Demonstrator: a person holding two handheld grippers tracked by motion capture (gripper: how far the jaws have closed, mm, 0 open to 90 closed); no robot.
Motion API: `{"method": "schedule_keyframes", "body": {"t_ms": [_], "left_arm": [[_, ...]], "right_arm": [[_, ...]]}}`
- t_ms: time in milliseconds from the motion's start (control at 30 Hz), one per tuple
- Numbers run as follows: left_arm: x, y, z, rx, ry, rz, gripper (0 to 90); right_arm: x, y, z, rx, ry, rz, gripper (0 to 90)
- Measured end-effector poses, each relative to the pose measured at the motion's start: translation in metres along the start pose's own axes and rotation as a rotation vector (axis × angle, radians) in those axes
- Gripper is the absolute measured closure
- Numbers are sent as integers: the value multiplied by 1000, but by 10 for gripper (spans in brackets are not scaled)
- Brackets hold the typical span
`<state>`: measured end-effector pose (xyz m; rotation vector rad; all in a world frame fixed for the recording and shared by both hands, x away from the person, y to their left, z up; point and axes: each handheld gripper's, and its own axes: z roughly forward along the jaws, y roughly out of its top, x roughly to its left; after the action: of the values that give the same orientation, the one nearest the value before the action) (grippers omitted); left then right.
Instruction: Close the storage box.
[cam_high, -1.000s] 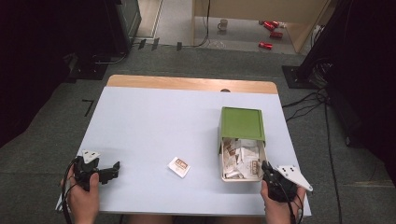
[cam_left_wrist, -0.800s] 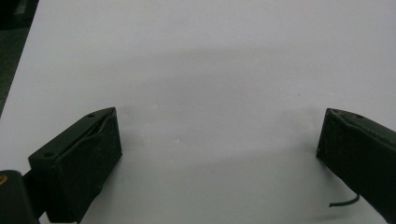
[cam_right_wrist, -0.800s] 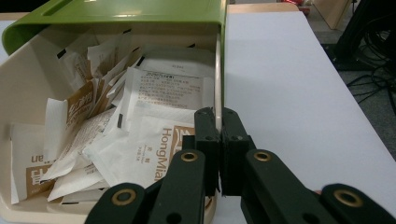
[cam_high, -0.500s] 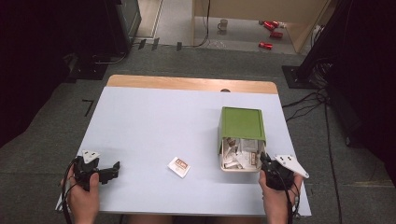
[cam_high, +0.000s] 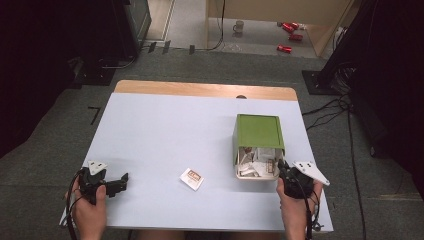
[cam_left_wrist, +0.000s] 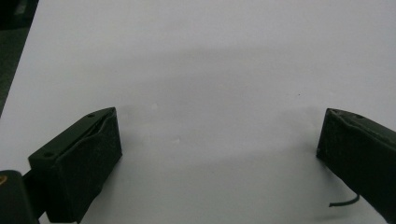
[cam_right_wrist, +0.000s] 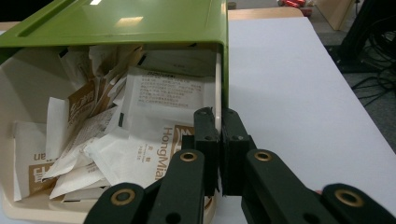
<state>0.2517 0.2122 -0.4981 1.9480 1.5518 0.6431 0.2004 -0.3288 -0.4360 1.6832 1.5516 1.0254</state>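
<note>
A cream box (cam_right_wrist: 28, 93) with a green lid (cam_high: 259, 131), stuffed with white and brown sachets (cam_right_wrist: 154, 135), is seen at the counter's (cam_high: 165, 130) right near edge. Its side wall is clamped by the right gripper's (cam_right_wrist: 218, 135) jaws. The left gripper's (cam_left_wrist: 219, 135) jaws are held wide apart over bare counter.

Bare table (cam_high: 165, 130) lies open from 9 to 1 o'clock; box (cam_high: 259, 131) and sachet (cam_high: 191, 179) obstruct at 3 and 6.
</note>
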Motion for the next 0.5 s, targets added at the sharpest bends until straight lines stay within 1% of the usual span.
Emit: {"method": "schedule_keyframes", "body": {"t_ms": [67,100,133,167,200,267,467,500], "left_arm": [[0,0,0,0,0,0,0],[0,0,0,0,0,0,0],[0,0,0,0,0,0,0],[0,0,0,0,0,0,0],[0,0,0,0,0,0,0],[0,0,0,0,0,0,0],[0,0,0,0,0,0,0],[0,0,0,0,0,0,0]], "right_arm": [[-3,-1,0,-2,25,9,873],[-3,-1,0,-2,25,9,873],[-7,-3,-1,-4,57,22,852],[-7,-3,-1,-4,57,22,852],[-9,-5,-3,-9,80,29,827],[-9,-7,-6,-10,86,23,817],[-9,-12,-13,-18,81,15,819],[-9,-13,-18,-23,78,15,824]]}}
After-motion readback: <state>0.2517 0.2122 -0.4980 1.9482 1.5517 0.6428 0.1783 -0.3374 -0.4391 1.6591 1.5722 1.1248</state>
